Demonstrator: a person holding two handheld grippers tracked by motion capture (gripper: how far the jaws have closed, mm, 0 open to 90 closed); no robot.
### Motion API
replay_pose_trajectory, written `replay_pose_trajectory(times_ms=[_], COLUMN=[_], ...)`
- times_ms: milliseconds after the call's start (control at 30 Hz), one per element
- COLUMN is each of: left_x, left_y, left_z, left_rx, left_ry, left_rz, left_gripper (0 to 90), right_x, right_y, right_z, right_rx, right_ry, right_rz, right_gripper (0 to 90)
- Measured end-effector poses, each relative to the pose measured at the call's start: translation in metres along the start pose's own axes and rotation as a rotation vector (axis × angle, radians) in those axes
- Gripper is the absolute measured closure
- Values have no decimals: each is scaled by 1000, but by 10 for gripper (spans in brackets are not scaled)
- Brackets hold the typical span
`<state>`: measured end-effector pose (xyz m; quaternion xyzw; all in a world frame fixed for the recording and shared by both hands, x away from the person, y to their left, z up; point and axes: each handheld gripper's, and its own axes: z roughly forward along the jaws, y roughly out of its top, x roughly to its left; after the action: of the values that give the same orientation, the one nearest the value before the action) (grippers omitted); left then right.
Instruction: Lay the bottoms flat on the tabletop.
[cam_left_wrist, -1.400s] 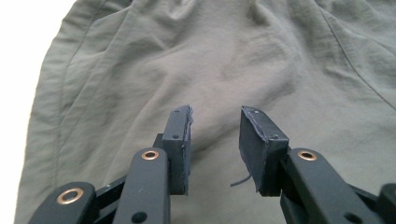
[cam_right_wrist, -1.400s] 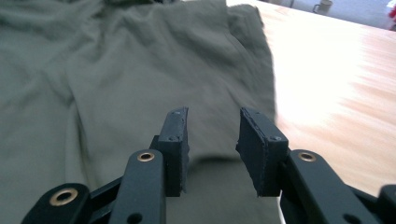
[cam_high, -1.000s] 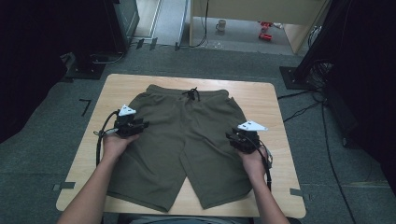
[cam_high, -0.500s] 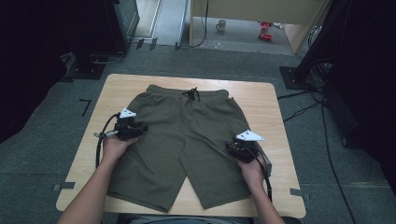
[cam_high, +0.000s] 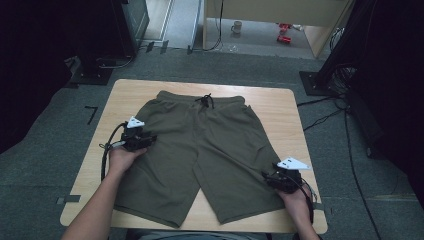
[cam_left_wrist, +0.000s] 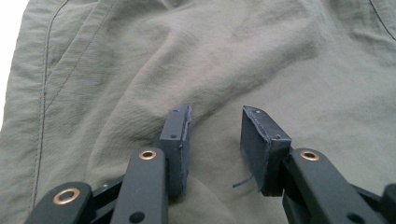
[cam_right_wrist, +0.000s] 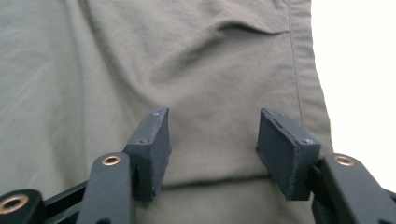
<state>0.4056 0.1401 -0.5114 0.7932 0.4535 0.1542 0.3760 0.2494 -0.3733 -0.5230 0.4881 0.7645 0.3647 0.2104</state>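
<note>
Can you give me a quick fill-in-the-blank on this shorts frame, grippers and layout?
1. The olive shorts lie spread flat on the wooden ____.
2. The jaws of the left gripper stand ____, with fabric showing between them.
3. In the high view, the right gripper sits at the outer edge of a leg, near its ____.
4. The drawstring is at the waistband, on the side ____ from the person.

Missing words: table; open; hem; far
</note>
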Motion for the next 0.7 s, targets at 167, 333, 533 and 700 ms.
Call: replay_pose_trajectory(times_ms=[167,333,533,700], left_x=[-3,-5,-16,-21], left_y=[0,8,3,-7], left_z=[-3,-12,-10,-15], left_rx=[26,-42,-1,6], left_ry=[-4,-24,-43,-56], left_rz=[1,-3,49,66], left_gripper=[609,610,612,570], right_x=[6,11,28,50], right_y=[-7,10,50,59], right_z=[-8,-8,13,39], right_rx=[5,-63,-96,-78], right_ry=[22,22,39,69], right_rz=[-21,4,-8,-79], right_gripper=[420,452,469,438])
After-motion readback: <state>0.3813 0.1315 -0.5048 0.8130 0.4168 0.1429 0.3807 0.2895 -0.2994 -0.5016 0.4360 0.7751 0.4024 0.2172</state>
